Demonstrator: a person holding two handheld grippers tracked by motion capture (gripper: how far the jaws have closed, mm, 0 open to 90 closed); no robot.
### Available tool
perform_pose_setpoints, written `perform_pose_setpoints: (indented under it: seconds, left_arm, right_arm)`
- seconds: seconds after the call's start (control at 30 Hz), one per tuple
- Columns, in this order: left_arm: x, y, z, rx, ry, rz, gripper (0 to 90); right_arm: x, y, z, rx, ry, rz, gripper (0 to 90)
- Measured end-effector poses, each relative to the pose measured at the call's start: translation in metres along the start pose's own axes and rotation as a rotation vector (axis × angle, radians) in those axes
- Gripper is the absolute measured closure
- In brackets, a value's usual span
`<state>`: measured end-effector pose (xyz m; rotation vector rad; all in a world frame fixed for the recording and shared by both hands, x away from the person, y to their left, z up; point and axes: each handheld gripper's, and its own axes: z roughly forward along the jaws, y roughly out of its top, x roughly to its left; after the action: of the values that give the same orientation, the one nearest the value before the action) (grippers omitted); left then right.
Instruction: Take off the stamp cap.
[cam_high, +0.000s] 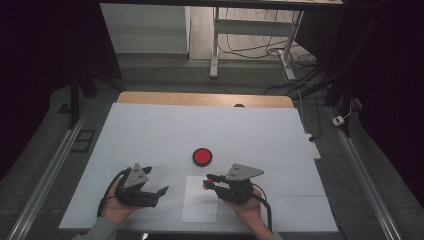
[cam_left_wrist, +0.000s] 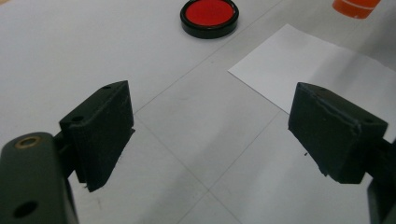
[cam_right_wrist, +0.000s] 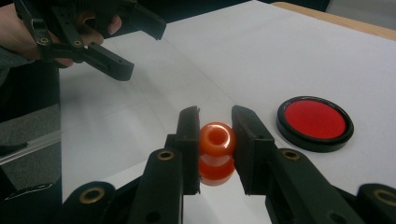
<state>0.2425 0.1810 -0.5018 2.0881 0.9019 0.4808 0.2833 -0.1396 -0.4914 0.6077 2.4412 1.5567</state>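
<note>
Right gripper (cam_right_wrist: 215, 140): we see it clamped on an orange spool-shaped piece (cam_right_wrist: 215, 151), one jaw on each side.
Orange piece: held over the near edge of a white paper sheet (cam_high: 200, 200), hollow end facing the camera in the right gripper view.
Left gripper (cam_left_wrist: 210, 135): jaws wide apart, nothing between them; we note it hangs over the bare desk (cam_high: 150, 135).
Red disc (cam_high: 202, 156): black-rimmed, flat on the desk just beyond the sheet, apart from both grippers.

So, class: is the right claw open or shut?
Shut: the right claw has both jaws pressed against the orange stamp.
</note>
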Motion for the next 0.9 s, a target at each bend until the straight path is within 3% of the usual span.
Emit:
perform_pose_setpoints:
  seconds: [0.7,0.9]
  left_arm:
    - [-0.026,0.024,0.021,0.013,-0.083,0.072,15.4]
    - [-0.033,0.028,0.027,0.012,-0.084,0.090,15.7]
  right_arm:
    - [0.000,0.000,-0.002,-0.008,0.006,0.015,72.1]
    - [0.000,0.001,-0.002,-0.011,0.007,0.017,72.1]
